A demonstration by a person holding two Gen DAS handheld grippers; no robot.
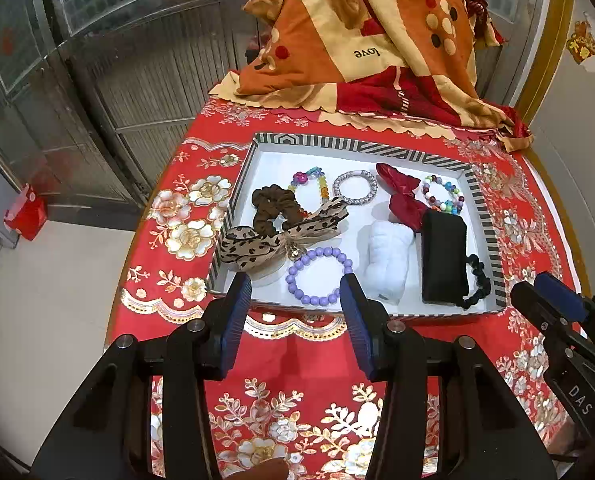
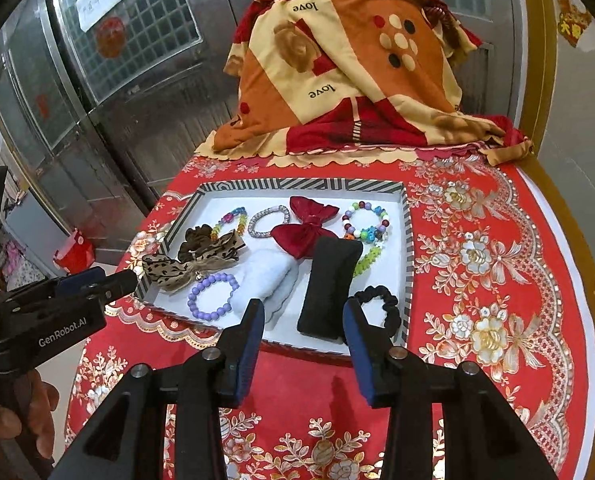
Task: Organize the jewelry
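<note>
I had a table under a red flowered cloth in front of me, with a big orange and cream blanket heaped at its far end. Nearer me sat a white tray with a striped rim, and all the jewelry lay inside it.

On the tray's right side a black pouch lay lengthwise, with a white cloth roll just beside it on the left. A leopard bow hung over the left rim, lying across a brown scrunchie. A red bow sat at the back, touching the pouch's far end.

A purple bead bracelet lay at the near edge, between the leopard bow and the white roll. A black scrunchie curled at the near right corner against the pouch. At the back were a silver ring bracelet, a rainbow bead bracelet and a mixed bead bracelet.

My left gripper hovered wide apart and empty above the tray's near edge, in line with the purple bracelet. My right gripper was also spread wide and empty, above the near end of the pouch.
</note>
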